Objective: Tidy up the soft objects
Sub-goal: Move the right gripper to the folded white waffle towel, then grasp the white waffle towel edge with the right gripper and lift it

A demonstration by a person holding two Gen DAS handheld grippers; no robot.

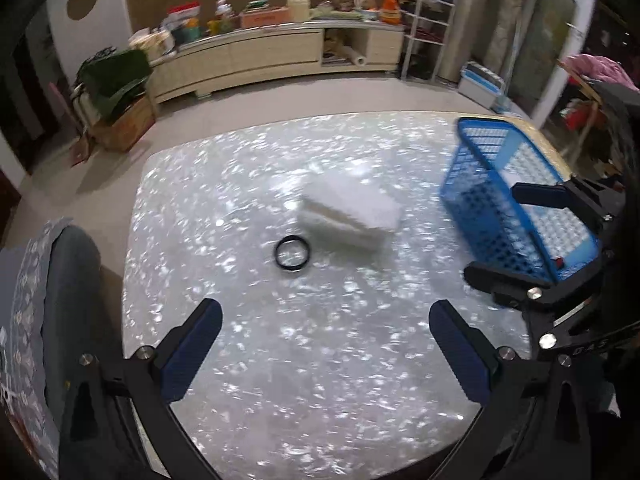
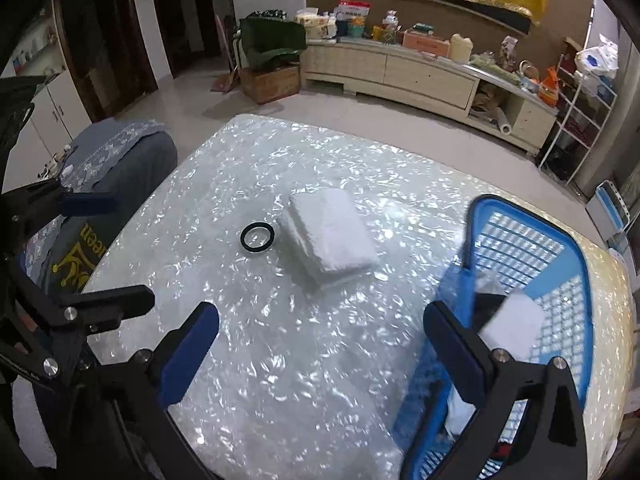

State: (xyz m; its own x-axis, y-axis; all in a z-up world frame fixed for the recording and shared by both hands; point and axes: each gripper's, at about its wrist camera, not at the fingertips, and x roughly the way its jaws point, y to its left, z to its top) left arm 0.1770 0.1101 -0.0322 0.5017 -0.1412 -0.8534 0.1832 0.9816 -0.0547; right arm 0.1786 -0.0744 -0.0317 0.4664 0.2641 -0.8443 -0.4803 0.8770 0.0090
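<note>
black ring (image 2: 257,237) on table (image 2: 280,360), cabinet (image 2: 400,70)

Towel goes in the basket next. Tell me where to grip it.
Grip the folded white towel across its short width near the middle, from above: it lies flat, its stacked layers need pinching together. The open left gripper faces it.
</note>
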